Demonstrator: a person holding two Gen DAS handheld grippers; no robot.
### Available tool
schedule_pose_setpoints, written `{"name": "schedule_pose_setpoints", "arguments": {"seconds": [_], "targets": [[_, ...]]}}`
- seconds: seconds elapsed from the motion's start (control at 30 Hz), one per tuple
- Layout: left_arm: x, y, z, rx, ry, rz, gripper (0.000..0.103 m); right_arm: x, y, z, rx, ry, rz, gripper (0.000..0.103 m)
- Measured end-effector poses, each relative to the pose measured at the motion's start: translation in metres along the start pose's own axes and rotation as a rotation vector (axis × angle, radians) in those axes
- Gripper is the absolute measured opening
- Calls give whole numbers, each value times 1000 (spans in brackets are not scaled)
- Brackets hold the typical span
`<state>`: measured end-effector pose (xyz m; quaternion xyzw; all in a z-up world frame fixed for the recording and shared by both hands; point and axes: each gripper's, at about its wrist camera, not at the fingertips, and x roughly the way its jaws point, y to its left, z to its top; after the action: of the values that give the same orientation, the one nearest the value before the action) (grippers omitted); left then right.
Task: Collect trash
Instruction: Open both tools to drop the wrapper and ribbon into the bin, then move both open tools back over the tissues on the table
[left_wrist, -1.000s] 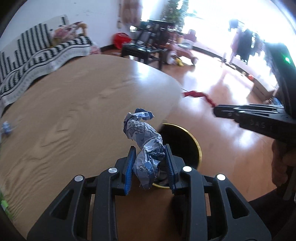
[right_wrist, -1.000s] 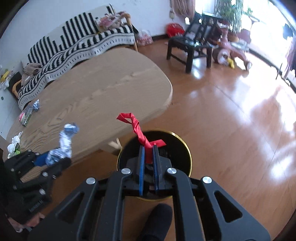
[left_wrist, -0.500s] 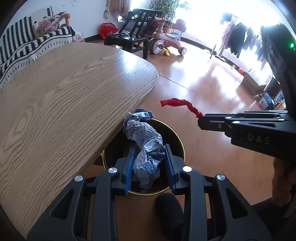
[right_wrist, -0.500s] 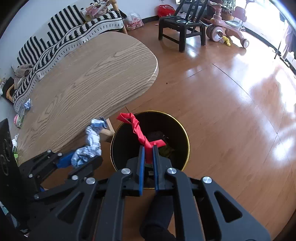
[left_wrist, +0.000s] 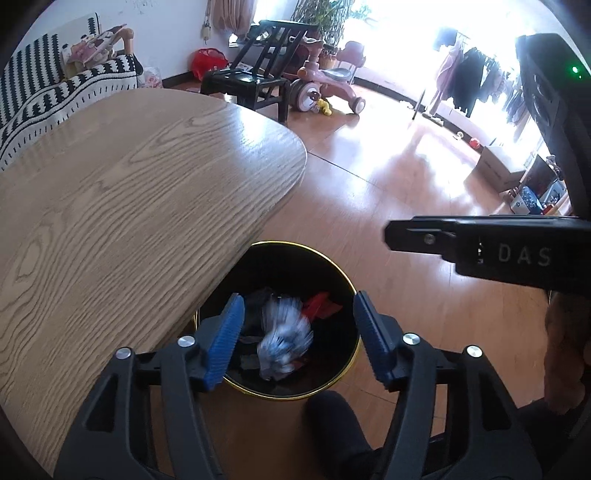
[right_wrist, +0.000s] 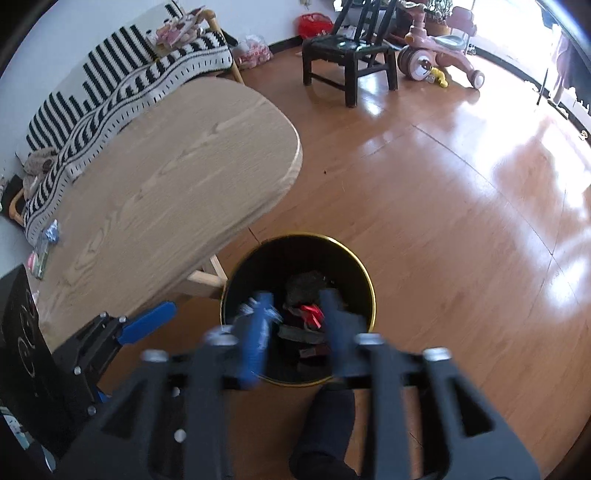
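Observation:
A black bin with a gold rim (left_wrist: 349, 284) stands on the floor beside the table. My left gripper (left_wrist: 299, 334) hovers over it, jaws opening, pads touching nothing. Between and below them a crumpled silver-blue wrapper (left_wrist: 284, 339) is blurred, dropping into the bin. A red scrap (left_wrist: 319, 304) lies inside among dark trash. My right gripper (right_wrist: 297, 325), blurred, is also above the bin (right_wrist: 373, 295) with jaws opening and nothing gripped; the red scrap (right_wrist: 312, 314) lies below it. In the left wrist view the right gripper's fingers (left_wrist: 424, 238) reach in from the right.
The oval wooden table (left_wrist: 129, 206) overhangs the bin's left side; small wrappers (right_wrist: 48, 236) lie at its far end. A person's dark foot (left_wrist: 332, 424) is just in front of the bin. A black chair (right_wrist: 343, 55), pink ride-on toy (right_wrist: 436, 55) and striped sofa (right_wrist: 110, 92) stand farther off.
Both grippers opened. The silver-blue wrapper left the left jaws and the red scrap left the right jaws; both went down into the bin. The left gripper moved from over the table to above the bin.

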<state>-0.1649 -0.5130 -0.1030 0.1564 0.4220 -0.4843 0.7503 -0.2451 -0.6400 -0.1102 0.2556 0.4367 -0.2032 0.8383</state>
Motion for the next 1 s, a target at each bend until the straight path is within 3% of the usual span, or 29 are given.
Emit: {"name": "schedule_pose_setpoints", "arguments": {"seconds": [0.03,0.23,0.4,0.7,0.87,1.0], "targets": [[-3,1,0,-3,-2,-6,63,-3,1,1,-3,-16,0,64],[-31,14,0,-23,-44,6,80,-16,21,5,-32,-64,25,67],[-79,47,-5,-61,-108,82,91,-27,61,14,-100,-127,49,76],[-190,159,-43,-238,-191,272,92,-27,202,15,-273,-152,223,79],[-257,228,-90,-357,-220,413,92,-20,292,-2,-387,-136,319,79],[-299,273,-124,-424,-212,480,92,-9,357,-26,-488,-111,357,79]]}}
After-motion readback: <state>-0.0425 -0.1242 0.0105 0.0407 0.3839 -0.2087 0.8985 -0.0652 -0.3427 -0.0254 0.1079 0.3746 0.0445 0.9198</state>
